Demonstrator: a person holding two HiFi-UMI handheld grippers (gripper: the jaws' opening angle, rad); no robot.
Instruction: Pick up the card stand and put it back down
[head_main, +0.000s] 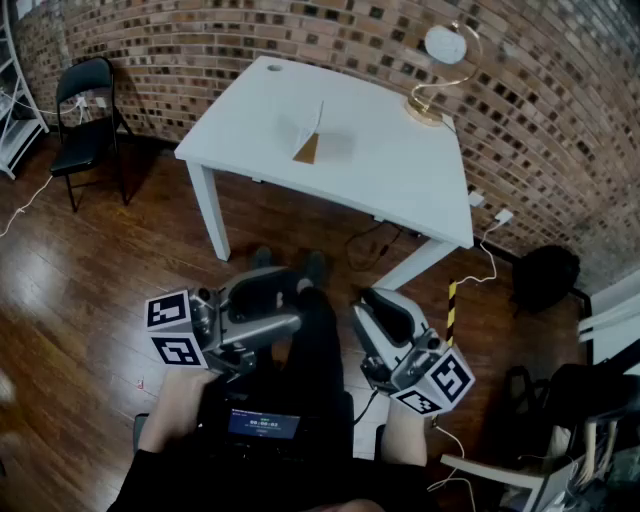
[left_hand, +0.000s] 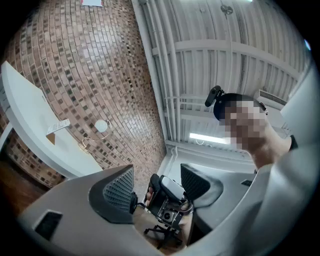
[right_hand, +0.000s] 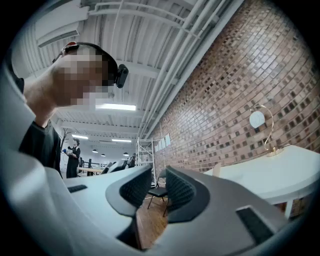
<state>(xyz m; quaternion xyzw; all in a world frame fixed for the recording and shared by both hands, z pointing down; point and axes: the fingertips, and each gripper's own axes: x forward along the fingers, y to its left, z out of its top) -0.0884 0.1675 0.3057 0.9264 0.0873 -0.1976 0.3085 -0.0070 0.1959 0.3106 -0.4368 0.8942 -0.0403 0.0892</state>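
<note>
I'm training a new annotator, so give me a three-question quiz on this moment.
1. True or false: the white card stand with a brown wooden base stands on the white table.
2. What else is on that table? A) a gold lamp with a round white shade B) a laptop C) a mug
3. Does the left hand-held gripper or the right hand-held gripper hold anything?

Key: 1 true. 2 A. 3 No: both have jaws apart with nothing gripped, well short of the table.
</note>
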